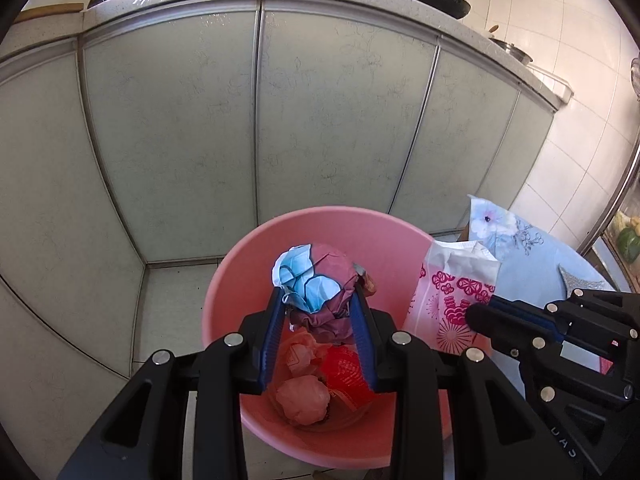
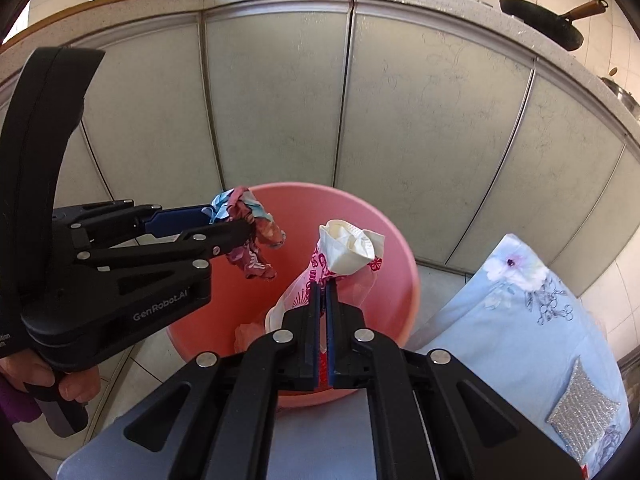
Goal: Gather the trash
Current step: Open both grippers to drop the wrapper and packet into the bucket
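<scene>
Over the pink bin, the left gripper, marked "GenRobot.AI", clamps a crumpled wrapper ball. Just right of the bin rim, the right gripper, jaws closed, pinches a printed bag, long axis upright. A floral-clothed table stands right of the bin.

Pink bin mouth open above; cabinet doors close behind, blue cushion beside.
</scene>
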The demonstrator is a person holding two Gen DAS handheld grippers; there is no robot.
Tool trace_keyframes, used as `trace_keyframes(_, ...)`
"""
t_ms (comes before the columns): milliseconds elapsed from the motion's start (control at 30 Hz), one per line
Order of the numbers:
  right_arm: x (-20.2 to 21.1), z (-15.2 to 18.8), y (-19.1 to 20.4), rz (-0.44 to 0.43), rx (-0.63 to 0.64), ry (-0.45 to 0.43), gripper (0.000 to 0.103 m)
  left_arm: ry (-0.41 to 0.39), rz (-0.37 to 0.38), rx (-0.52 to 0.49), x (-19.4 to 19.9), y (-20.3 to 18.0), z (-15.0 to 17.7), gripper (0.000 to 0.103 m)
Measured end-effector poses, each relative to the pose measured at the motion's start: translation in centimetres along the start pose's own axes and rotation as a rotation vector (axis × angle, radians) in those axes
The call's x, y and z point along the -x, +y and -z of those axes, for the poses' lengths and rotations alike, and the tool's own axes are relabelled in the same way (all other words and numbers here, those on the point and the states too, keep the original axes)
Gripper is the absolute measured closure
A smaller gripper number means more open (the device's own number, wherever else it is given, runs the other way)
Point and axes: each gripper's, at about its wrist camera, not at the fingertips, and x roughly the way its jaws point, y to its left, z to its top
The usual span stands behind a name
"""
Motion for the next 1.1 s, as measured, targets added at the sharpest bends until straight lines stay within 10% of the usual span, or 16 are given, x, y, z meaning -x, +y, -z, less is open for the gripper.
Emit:
trace_keyframes(800, -2.4, 0.0, -1.2, -0.037, -0.068, 0.081, 0.100, 0.061, -0.043, 0.002, -2.0, 0.6, 0.3, 0.054)
trace_keyframes(933, -2.3, 0.1, -1.6, -0.053, -0.088, 0.074, 0.072, 0.055, -0.046, 0.006, -1.9, 0.6, 0.3, 0.044)
trace_keyframes(1100, -1.6, 0.2, -1.8, -0.056, -0.094, 0.063, 0.069, 0.051, -0.046, 0.013, -1.7, 0.6, 0.3, 0.041)
